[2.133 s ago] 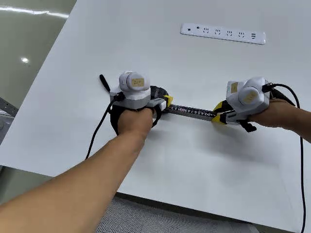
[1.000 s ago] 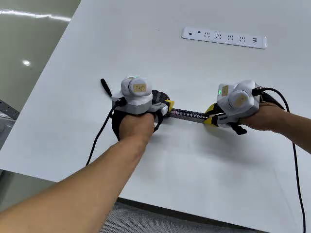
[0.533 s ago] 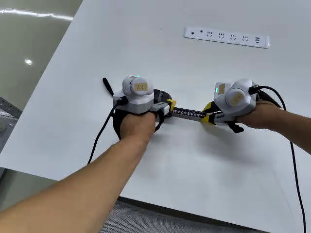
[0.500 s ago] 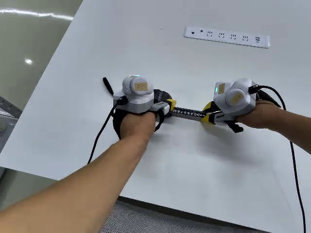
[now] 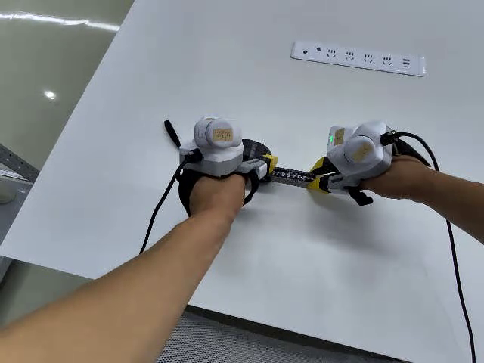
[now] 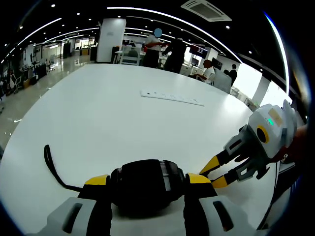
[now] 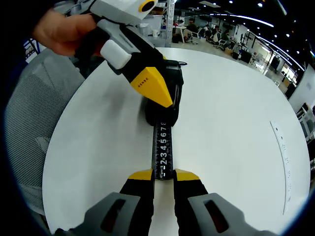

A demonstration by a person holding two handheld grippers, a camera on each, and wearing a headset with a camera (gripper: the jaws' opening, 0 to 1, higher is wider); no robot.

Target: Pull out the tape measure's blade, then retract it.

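Both grippers have a hold on the tape measure. The left gripper point(image 6: 148, 180) has its yellow-tipped jaws closed on either side of the black tape measure case point(image 6: 140, 191), which sits on the white workbench point(image 6: 113, 103). The right gripper point(image 7: 162, 175) has its jaws drawn narrow, pinching the end of the blade point(image 7: 162, 145) between the yellow tips.

In the head view the case point(image 5: 255, 148) lies near the middle of the workbench point(image 5: 227, 68), inside the left gripper point(image 5: 262, 163). A short run of black blade point(image 5: 292, 176) with white numerals stretches from it to the right gripper point(image 5: 315, 178). The two grippers are near each other, tip facing tip. The right gripper view shows the blade running straight and flat along the tabletop from the case point(image 7: 176, 81) to the jaws, with numerals 1 to 8 readable.

A black wrist strap point(image 5: 172, 134) trails from the case toward the far left. The left hand point(image 5: 219, 193) and right hand point(image 5: 401, 178) grip the handles, and a black cable point(image 5: 456, 257) hangs from the right one. A white power strip point(image 5: 358, 57) lies well apart at the far edge of the workbench. People stand beyond the table in the left gripper view point(image 6: 167, 49).
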